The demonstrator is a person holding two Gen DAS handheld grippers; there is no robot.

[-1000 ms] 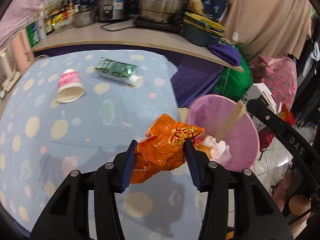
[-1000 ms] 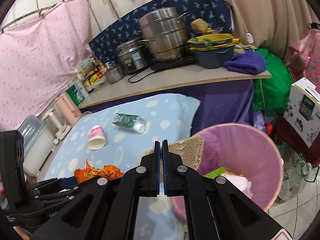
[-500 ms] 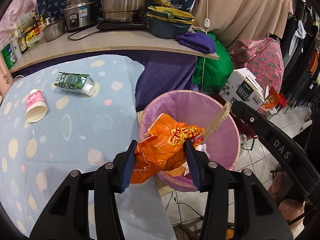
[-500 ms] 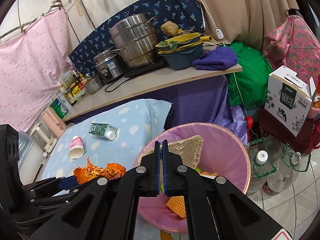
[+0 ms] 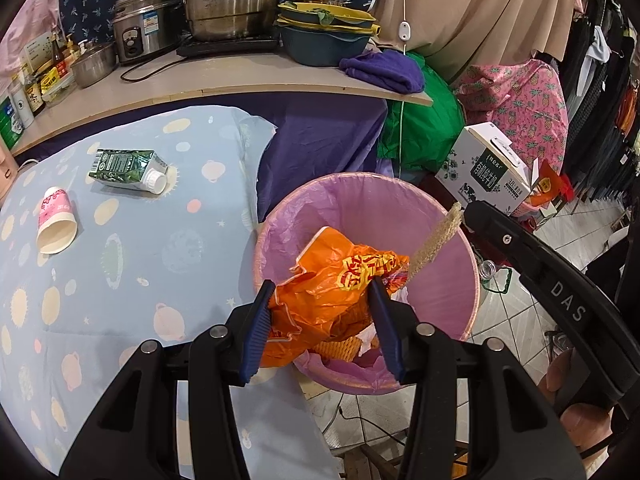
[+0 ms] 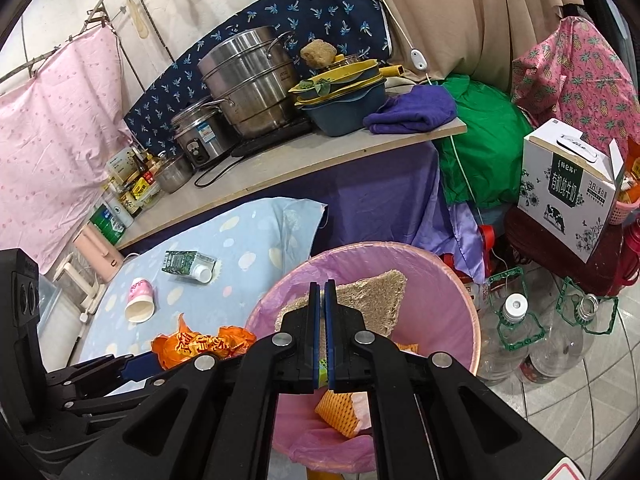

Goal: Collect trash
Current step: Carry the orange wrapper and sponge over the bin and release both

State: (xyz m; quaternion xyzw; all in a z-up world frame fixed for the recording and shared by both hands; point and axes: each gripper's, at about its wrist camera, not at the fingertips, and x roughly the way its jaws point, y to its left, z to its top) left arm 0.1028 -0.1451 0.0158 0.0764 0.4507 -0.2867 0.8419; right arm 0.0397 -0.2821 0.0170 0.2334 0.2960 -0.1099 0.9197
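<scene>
now | left gripper clenched on orange wrapper, long axis toward bin | right gripper pinching scouring pad

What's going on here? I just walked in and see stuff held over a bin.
A person is clearing trash off the table with a gripper in each hand. The left gripper has its jaws closed on a crumpled orange bag, held over the pink-lined bin. The right gripper is clamped on a flat fibrous pad, also above the bin. A paper cup and a green carton lie on the tablecloth.
</scene>
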